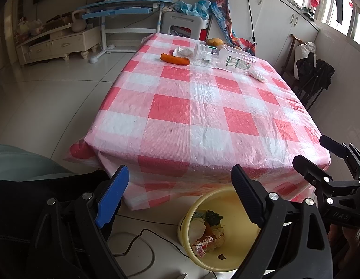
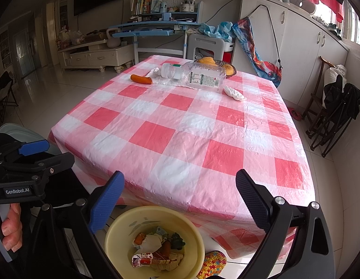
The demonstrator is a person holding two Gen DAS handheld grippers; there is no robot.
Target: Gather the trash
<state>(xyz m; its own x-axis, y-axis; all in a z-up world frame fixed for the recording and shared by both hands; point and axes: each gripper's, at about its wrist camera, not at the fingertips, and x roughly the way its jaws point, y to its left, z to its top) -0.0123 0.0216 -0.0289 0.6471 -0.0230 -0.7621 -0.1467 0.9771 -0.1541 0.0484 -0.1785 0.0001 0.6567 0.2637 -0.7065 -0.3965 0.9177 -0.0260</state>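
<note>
A yellow bin [image 1: 235, 251] [image 2: 124, 225] with several bits of trash inside stands on the floor below the table's near edge. On the far end of the checked tablecloth [image 1: 203, 116] [image 2: 180, 125] lie a clear plastic bottle [image 1: 228, 57] [image 2: 196, 74], a carrot [image 1: 175, 58] [image 2: 141, 79], a crumpled tissue [image 1: 183, 51] [image 2: 154, 71] and a white wad [image 1: 257, 75] [image 2: 234, 93]. My left gripper [image 1: 182, 195] is open and empty above the bin. My right gripper [image 2: 180, 200] [image 1: 319, 158] is open and empty, beside the left one.
A bowl of orange fruit [image 2: 223, 66] sits behind the bottle. A black cable [image 1: 142, 237] lies on the floor left of the bin. A colourful knitted thing [image 2: 214, 264] lies right of the bin. Folded chairs [image 2: 333, 116] stand at the right wall.
</note>
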